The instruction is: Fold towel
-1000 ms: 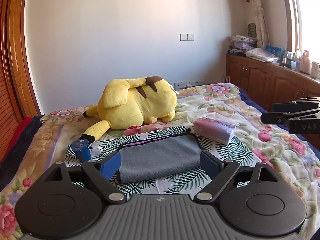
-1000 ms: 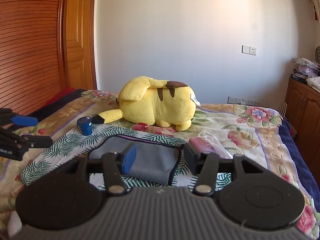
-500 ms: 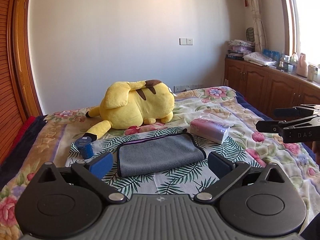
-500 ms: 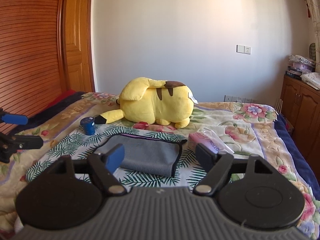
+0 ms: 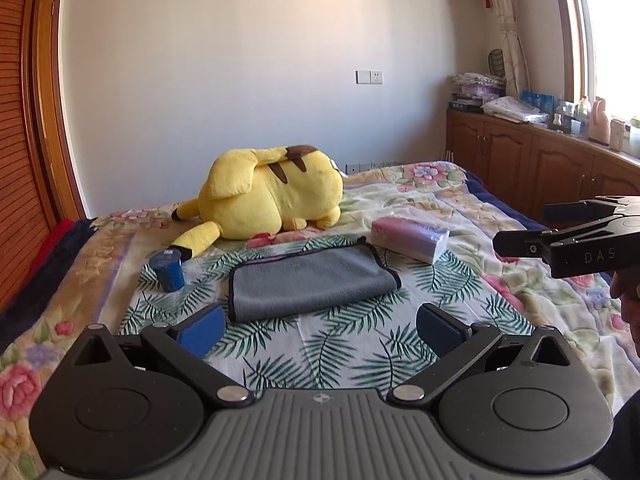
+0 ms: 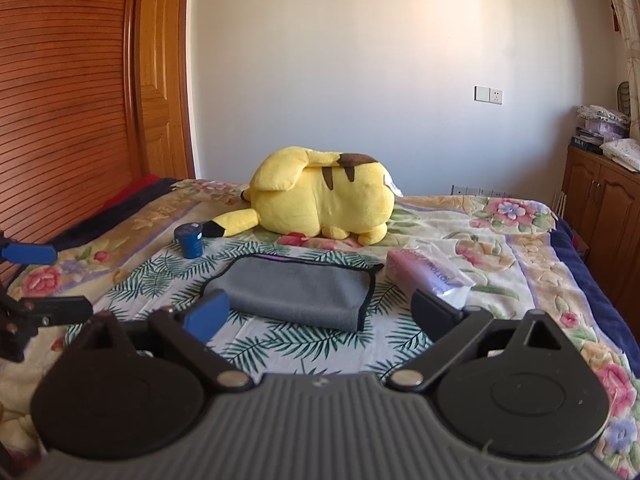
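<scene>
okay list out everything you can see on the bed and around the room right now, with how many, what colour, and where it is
towel: one, grey with dark edging, folded, flat on the bed's middle.
plush toy: one, yellow with brown stripes, behind the towel.
small cup: one, dark blue, left of the towel.
tissue pack: one, pink, right of the towel.
bedspread: one, floral and palm-leaf print.
cabinets: wooden, along the right wall, cluttered on top.
wardrobe: wooden, slatted, at left.
left hand-held gripper: one, black with blue pads, open, short of the towel.
right hand-held gripper: one, the same, open, near the towel's front edge.
</scene>
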The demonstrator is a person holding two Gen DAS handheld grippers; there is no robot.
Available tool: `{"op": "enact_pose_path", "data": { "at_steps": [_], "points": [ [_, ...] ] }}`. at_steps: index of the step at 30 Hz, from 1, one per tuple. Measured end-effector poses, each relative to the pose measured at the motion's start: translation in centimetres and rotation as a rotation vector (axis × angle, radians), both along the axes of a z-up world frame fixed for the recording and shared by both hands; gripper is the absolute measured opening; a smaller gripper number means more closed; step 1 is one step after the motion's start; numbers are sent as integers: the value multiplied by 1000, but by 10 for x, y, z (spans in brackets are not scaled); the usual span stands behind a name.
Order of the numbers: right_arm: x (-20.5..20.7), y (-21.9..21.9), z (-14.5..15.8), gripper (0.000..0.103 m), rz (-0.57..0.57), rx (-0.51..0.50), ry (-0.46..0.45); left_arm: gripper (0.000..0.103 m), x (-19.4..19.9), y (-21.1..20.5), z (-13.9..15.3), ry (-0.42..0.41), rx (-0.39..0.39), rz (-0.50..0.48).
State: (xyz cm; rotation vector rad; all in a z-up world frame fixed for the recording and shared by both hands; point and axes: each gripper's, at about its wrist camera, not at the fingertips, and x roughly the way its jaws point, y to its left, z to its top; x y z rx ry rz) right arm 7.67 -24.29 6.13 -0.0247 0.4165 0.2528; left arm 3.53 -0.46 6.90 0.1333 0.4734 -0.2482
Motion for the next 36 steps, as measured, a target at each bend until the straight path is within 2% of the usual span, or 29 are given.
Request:
{"op": "enact_pose_path", "data": {
  "at_steps": [4,21,27,36],
  "points": [
    [-6,4,-7,103,3,4,11,87,-7,1,-11,15,5,6],
    [-29,11,-44,103,-12,25,59,87,-21,9,-46,39,-47,52],
    [-36,15,-53,103,-12,25,67,87,-25,7,-54,53,-25,83],
    [-41,17,-61,103,-15,27,80,87,-26,7,-70,77,-37,115]
  ]
}}
